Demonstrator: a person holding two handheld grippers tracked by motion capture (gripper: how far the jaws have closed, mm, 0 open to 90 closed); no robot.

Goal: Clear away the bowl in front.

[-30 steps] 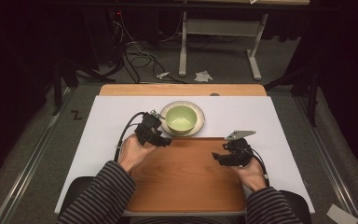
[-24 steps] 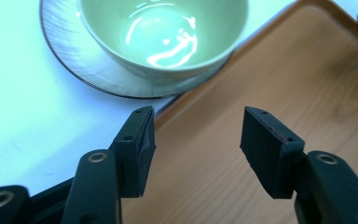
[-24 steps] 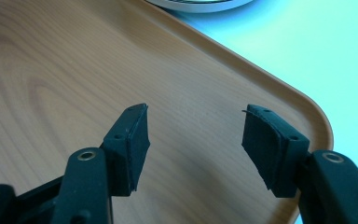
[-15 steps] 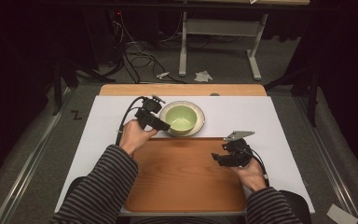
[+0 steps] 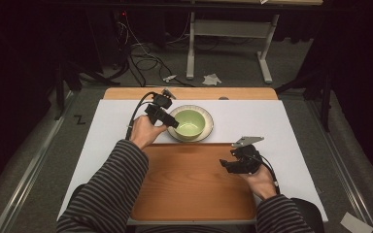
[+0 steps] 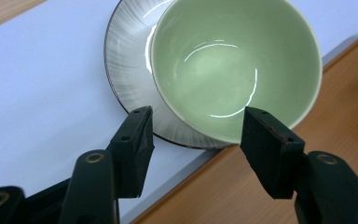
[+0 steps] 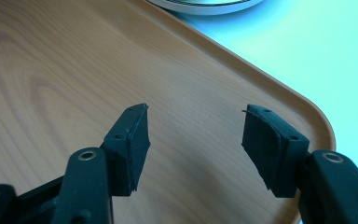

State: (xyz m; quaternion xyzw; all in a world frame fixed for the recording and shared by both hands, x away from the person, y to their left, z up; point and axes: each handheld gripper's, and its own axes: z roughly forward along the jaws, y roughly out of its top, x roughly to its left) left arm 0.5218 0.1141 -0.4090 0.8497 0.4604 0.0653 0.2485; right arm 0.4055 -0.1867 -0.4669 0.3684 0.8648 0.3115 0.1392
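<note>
Taking the wooden tray (image 5: 194, 182) as my landmark, I see the left gripper (image 5: 174, 123) just beyond the tray's far left corner, jaws apart and empty, at the near rim of the green bowl (image 5: 190, 122). The bowl stands upright on a grey striped plate (image 5: 208, 132) just past the tray's far edge and holds nothing. In the left gripper view, the bowl covers most of the plate. The right gripper (image 5: 223, 164) hovers above the tray's right half, jaws apart and empty. Since one second ago, my left gripper has advanced off the tray toward the bowl; the right is unchanged.
</note>
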